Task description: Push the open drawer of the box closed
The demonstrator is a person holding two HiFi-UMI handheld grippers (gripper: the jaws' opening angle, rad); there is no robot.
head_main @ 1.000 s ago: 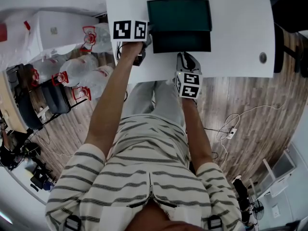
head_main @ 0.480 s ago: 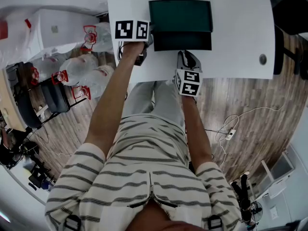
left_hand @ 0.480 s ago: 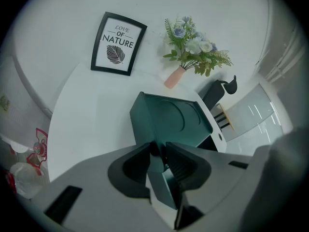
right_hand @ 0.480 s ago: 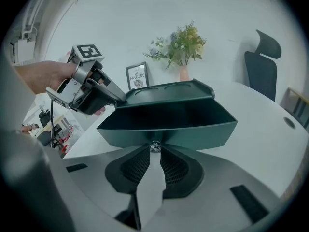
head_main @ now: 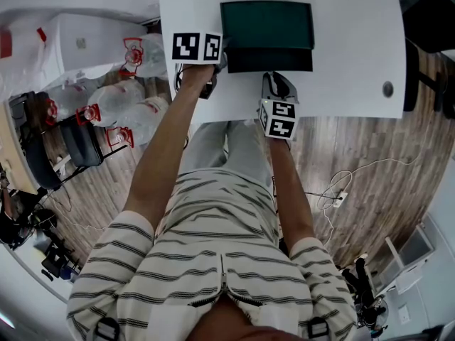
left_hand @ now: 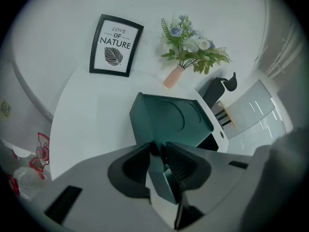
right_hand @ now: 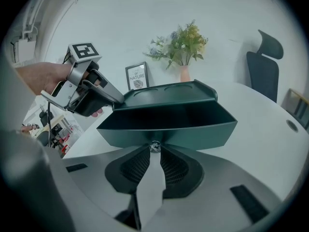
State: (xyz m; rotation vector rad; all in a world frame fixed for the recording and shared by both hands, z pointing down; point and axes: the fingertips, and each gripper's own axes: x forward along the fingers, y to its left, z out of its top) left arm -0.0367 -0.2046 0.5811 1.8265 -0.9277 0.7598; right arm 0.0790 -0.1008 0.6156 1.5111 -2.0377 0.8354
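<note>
Right gripper view: right gripper (right_hand: 154, 152) jaws narrow, tips pinching the knob (right_hand: 154, 146) of the drawer (right_hand: 169, 129), which stands open toward us; left gripper (left_hand: 161, 154) clamps the box (left_hand: 169, 120) corner; we should push straight and level, bracing the box against sliding.

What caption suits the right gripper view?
Right gripper grips the knob of the open green drawer; left gripper clamps the box.

white table (head_main: 348, 48), wood floor (head_main: 370, 155), office chair (right_hand: 263, 64)
</note>
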